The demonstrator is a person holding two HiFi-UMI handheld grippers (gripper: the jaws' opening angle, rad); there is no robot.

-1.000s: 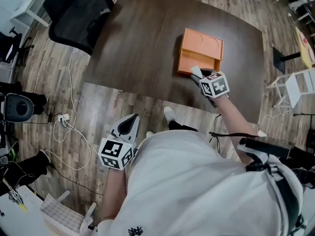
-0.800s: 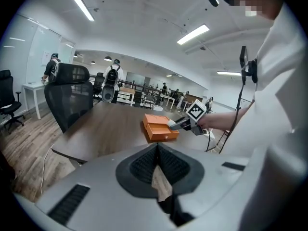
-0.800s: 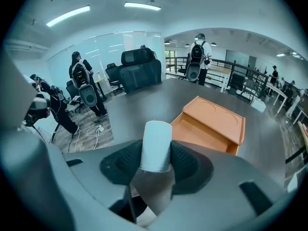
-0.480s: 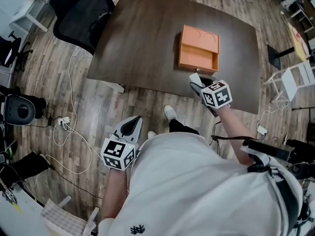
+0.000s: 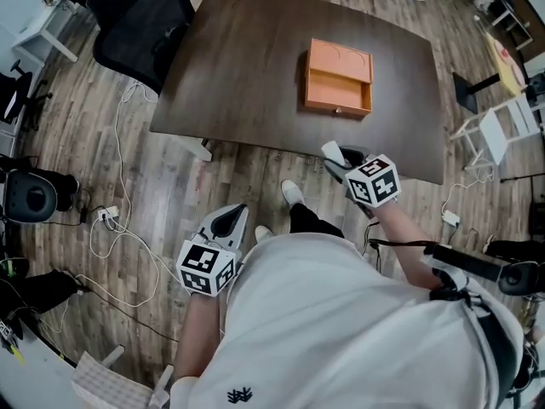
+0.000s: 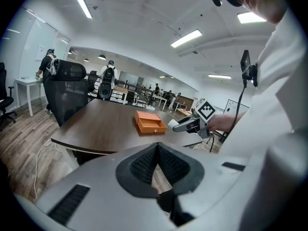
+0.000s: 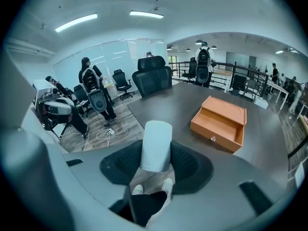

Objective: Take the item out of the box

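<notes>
No words, brands or numbers legible in any view. Head view: black-and-white square coded marker, a pattern without letters, on the cube of the left gripper; second marker on the cube of the right gripper. Small dark emblem on the white shirt, too small to read

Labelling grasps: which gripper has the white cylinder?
The right gripper: the white cylinder stands clamped between its jaws, the orange box open beyond it. The left gripper has nothing between its jaws.
</notes>
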